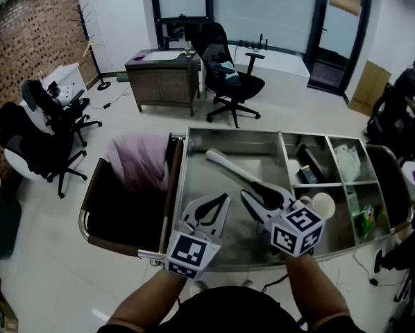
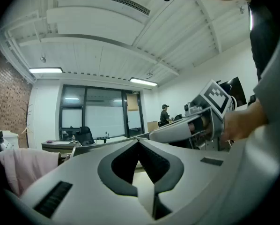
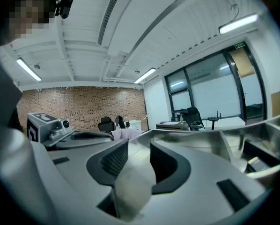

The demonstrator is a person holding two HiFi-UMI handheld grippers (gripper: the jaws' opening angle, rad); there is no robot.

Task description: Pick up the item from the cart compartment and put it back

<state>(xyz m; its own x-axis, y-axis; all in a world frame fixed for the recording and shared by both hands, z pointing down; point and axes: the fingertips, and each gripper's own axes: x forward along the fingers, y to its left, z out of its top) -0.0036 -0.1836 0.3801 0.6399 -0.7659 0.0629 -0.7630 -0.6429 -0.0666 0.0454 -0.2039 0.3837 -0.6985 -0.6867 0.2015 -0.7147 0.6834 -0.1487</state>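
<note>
I see the stainless cart (image 1: 230, 139) split into one big compartment (image 1: 197, 186) and four small ones at its right. A long pale item (image 1: 225, 164) runs slantwise across the big one. In the small compartments I make out a dark boxy thing (image 1: 310, 166), a clear plastic bag (image 1: 346, 162), a white round thing (image 1: 324, 203) and a green packet (image 1: 364, 220). A dark bin (image 1: 117, 214) hangs at the cart's left end with a pinkish cloth (image 1: 141, 161) in it.
</note>
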